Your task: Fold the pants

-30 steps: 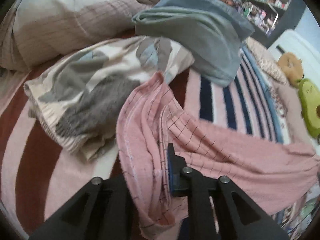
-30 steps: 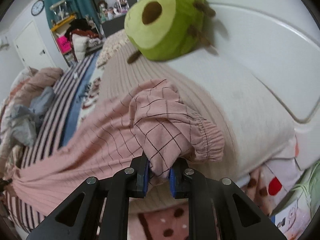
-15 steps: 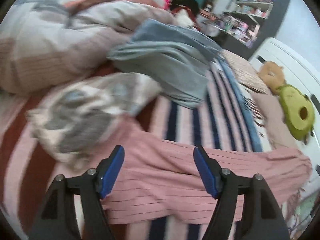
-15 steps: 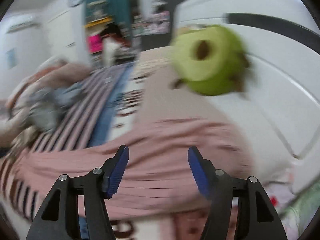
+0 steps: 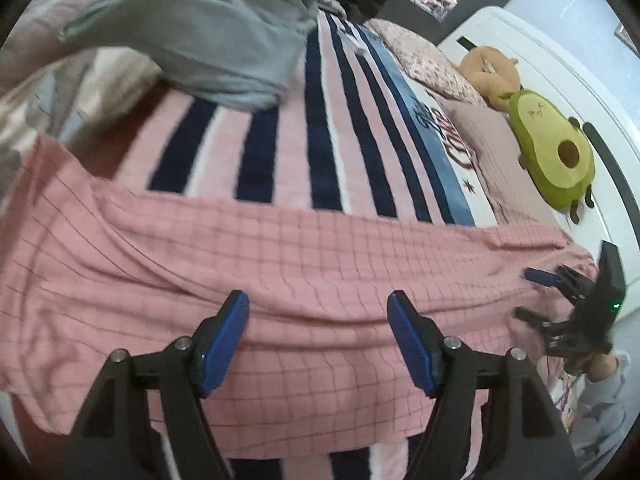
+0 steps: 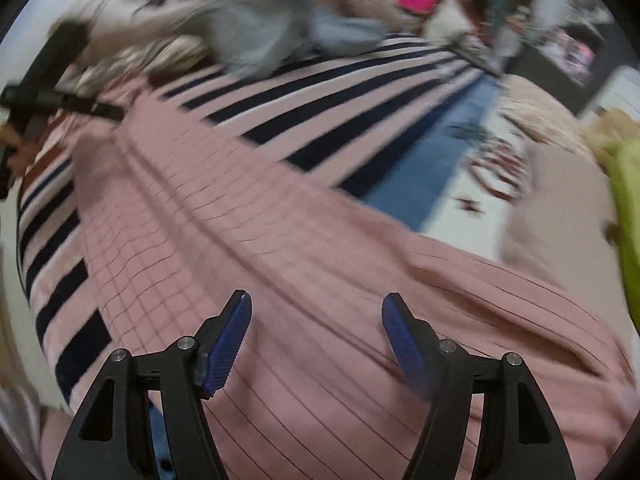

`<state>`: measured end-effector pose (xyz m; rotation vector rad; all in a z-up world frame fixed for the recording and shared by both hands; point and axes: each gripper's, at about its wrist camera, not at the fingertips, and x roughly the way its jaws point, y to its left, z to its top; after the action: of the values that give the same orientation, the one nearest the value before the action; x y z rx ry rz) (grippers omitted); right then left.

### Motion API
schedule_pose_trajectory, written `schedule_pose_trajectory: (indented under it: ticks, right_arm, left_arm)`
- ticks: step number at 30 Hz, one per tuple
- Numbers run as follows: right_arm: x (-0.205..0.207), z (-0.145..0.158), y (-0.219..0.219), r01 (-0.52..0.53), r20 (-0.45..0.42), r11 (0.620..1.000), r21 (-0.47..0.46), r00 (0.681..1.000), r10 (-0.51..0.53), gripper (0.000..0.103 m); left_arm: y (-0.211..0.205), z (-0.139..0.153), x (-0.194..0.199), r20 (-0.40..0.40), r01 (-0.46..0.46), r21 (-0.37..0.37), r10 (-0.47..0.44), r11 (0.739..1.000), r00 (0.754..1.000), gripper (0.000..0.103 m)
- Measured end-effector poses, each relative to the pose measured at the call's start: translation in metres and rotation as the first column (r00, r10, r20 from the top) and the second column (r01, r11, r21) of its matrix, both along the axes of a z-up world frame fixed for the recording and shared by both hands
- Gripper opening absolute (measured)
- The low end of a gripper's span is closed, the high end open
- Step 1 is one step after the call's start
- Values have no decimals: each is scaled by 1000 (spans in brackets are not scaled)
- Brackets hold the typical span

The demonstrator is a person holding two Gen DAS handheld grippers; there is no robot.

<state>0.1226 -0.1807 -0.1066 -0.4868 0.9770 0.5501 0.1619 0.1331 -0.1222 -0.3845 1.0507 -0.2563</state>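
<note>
The pink checked pants [image 5: 260, 264] lie stretched out flat across the striped bedspread [image 5: 320, 128]. My left gripper [image 5: 318, 338] is open and empty above the middle of the pants. My right gripper [image 6: 316, 340] is open and empty above the pants [image 6: 304, 264] near their right end. It also shows at the right edge of the left wrist view [image 5: 536, 292]. The left gripper's body shows at the far left of the right wrist view [image 6: 48, 80].
A grey garment [image 5: 208, 28] and a patterned duvet [image 5: 60, 92] lie at the back left of the bed. An avocado plush [image 5: 552, 156] and a brown plush [image 5: 488, 72] sit by the white headboard [image 5: 560, 60]. A beige pillow [image 6: 560, 216] lies beside the pants.
Both grippers let go of the pants and opened. The pants dropped flat onto the bed. Both grippers then swung to look along the spread pants.
</note>
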Motion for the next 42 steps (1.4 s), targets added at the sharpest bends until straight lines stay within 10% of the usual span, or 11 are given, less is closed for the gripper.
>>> schedule_pose_trajectory:
  ticks: [6, 9, 32, 42]
  right_arm:
    - [16, -27, 28, -5, 30, 998, -60, 1000, 6, 55]
    - [33, -27, 25, 20, -8, 998, -60, 1000, -20, 3]
    - [125, -31, 31, 222, -19, 973, -58, 974, -224, 5]
    - [84, 21, -28, 284, 28, 958, 44, 958, -285, 52]
  left_arm:
    - [-5, -9, 2, -24, -3, 13, 3, 1000, 1000, 68]
    - [0, -12, 6, -31, -22, -1, 22, 1000, 999, 68]
    - [38, -10, 35, 15, -153, 50, 152, 987, 988, 69]
    - [46, 12, 3, 87, -182, 96, 174, 979, 981, 72]
